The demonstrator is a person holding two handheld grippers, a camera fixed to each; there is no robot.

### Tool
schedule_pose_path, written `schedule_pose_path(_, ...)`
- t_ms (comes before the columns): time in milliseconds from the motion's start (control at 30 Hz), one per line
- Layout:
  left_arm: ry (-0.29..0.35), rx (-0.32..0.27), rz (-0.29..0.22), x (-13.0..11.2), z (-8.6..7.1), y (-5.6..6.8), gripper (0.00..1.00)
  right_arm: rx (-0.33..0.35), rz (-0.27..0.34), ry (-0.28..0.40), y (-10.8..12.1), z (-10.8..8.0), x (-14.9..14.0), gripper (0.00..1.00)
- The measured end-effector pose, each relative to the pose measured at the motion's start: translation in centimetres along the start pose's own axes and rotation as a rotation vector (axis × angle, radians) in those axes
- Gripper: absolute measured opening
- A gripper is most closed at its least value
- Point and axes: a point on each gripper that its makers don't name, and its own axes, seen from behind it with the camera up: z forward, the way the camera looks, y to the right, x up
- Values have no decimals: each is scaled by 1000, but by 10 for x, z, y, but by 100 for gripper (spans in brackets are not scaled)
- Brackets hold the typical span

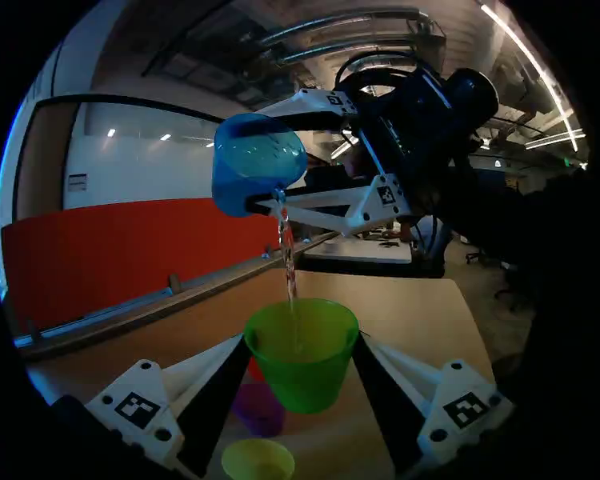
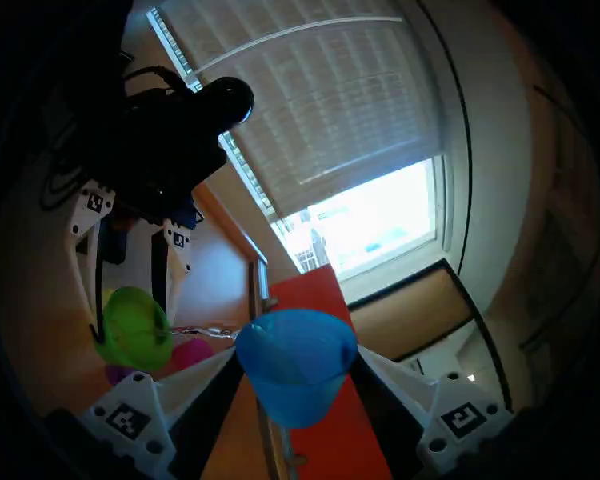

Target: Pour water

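Water [image 1: 287,264]: a thin stream falls from the lip of the blue cup [image 1: 256,164] straight into the green cup [image 1: 302,356].
Blue cup: tipped over with its mouth turned sideways and down, held high above the green cup.
Right tool [image 2: 296,360]: closed on the blue cup, with one finger pressing each side of its wall.
Green cup: upright in the left gripper view, raised off the bench [image 1: 412,312] and directly under the stream.
Left tool [image 1: 301,346]: clamped on the green cup, a finger against each side.
Purple cup [image 1: 258,408]: on the bench below the green cup, partly hidden by the left tool's finger.
Yellow cup [image 1: 258,460]: on the bench with its mouth up, nearer the camera than the purple cup.
Pink cup [image 2: 192,352]: in the right gripper view, just beside the green cup and lower.
Background: a red wall panel [image 1: 124,248] behind the bench; a window with pale blinds [image 2: 324,104] in the right gripper view.
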Motion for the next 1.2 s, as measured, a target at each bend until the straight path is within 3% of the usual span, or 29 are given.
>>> schedule_pose_path(1200,-2,4,6,0,1,2,87,-31,-135,-11,7,5,4,90)
